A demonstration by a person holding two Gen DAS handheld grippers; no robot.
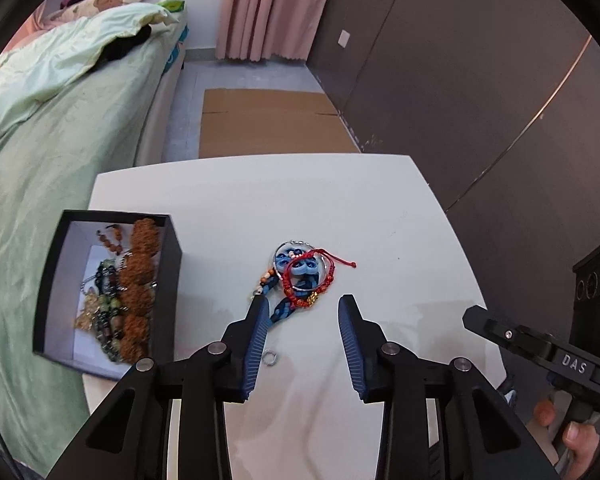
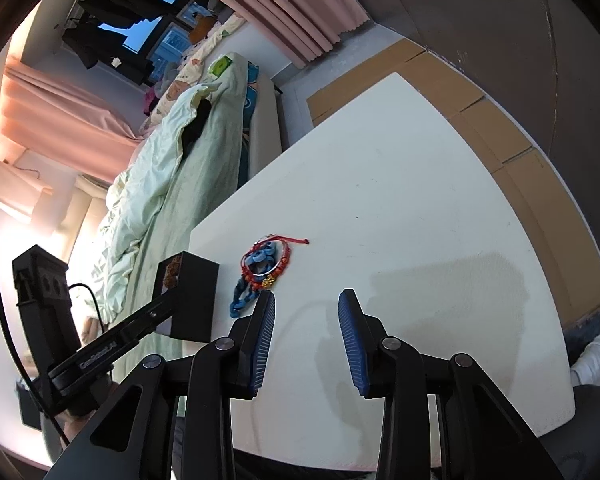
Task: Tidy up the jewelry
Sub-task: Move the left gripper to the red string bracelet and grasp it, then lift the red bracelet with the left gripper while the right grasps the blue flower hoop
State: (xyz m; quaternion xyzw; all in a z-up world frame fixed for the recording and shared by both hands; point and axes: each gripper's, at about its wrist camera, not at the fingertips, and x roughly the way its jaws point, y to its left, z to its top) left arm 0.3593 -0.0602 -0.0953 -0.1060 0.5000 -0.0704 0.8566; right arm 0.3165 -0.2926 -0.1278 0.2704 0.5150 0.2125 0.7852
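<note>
Left gripper (image 1: pixel 303 304): jaws partly apart, nothing between them. Right gripper (image 2: pixel 306 300): same, empty. White table (image 1: pixel 380 208) carries a black box (image 1: pixel 172 280) of beads at 9 o'clock from the left gripper. Loose pile (image 1: pixel 300 276) (red bracelet, blue chain) lies just past the left tips at 12 o'clock, long axis 1 to 7. Left is nearer. Small ring (image 1: pixel 271 358) sits below its left finger.
</note>
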